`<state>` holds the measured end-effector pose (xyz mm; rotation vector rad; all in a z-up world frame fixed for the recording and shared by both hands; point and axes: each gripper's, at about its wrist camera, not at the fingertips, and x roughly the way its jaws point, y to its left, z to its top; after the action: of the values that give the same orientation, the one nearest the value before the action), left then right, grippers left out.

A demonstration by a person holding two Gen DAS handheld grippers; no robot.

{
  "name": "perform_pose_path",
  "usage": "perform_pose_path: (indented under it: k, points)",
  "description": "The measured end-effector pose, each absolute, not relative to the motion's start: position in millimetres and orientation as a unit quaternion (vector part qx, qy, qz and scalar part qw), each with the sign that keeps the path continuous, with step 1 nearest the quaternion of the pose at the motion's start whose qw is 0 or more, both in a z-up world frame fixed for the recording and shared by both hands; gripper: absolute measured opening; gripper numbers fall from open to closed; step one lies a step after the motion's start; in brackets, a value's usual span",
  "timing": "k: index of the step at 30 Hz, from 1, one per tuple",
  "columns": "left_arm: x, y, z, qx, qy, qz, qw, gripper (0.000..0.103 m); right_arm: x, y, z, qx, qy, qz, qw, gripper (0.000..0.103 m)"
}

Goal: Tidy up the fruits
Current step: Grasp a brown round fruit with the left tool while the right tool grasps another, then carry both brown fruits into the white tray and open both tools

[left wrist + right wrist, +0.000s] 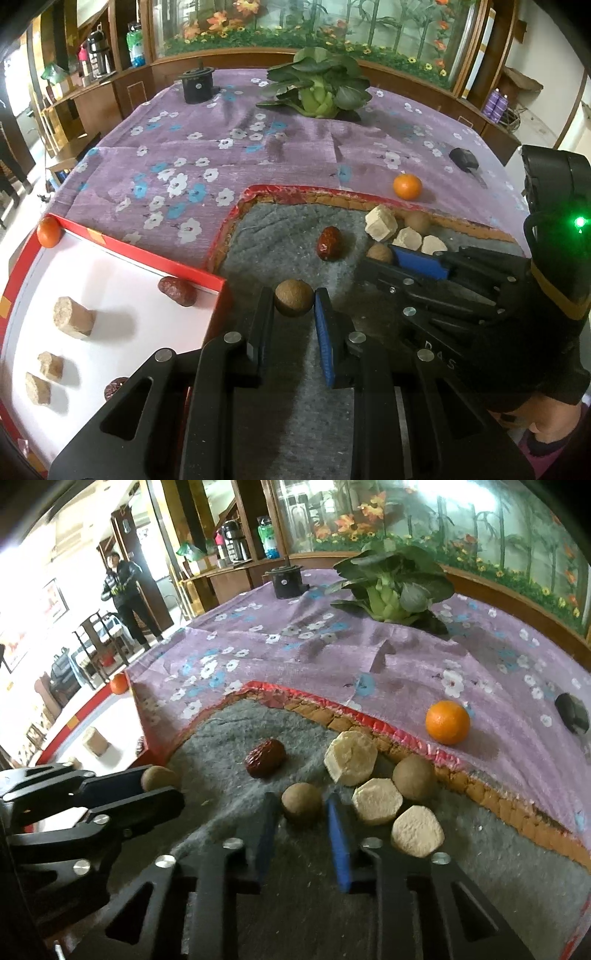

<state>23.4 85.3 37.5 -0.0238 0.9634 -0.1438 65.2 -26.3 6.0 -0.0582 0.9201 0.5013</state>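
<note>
Step in hand: pick-up, both grippers working over the grey felt mat (280,236).

Left gripper (294,306): the jaws stand narrow and are clamped on a round brown fruit (293,297), with a pad pressing on each side. The fruit sits at 12 o'clock from the wrist, near the mat's left edge. The red-rimmed tray (122,280) lies at 9 o'clock from it and already carries a red date (177,291) and several tan chunks (72,317).

Right gripper (301,806): the jaws stand narrow with a second round brown fruit (301,802) between the fingertips. The left pad appears to touch it; a thin gap seems to remain on the right, so firm contact cannot be confirmed from the wrist view.

Remaining items on the mat:
- a date (265,762) at 11 o'clock from the right gripper;
- three pale chunks (351,757) at 1 to 3 o'clock, one just beside the right finger;
- a third brown fruit (413,777) at 2 o'clock.

An orange (447,722) rests on the purple cloth (332,657) beyond the mat's edge; another orange (48,232) sits at the tray's far corner.

Next move, as judged:
1. Left: lift the fruit clear of the mat, carry it toward 9 o'clock over the tray rim, and release it on a bare spot.
2. Right: verify the grip before lifting, and rise straight up to avoid nudging the adjacent chunk.
</note>
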Motion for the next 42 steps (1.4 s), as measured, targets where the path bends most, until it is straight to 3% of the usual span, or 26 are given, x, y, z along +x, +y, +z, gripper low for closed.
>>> perform_pose_path:
  k: [26,42]
  points:
    - [-21.5,82.3,59.5,-0.002,0.439,-0.065,0.896,0.021,-31.4,-61.2,44.1,-0.012,0.408,0.22,0.886,0.022]
    - [-47.3,112.6,70.7,-0.006,0.426,-0.037,0.904,0.021,-55.1,-19.5,60.2,-0.035,0.394,0.261,0.88,0.022]
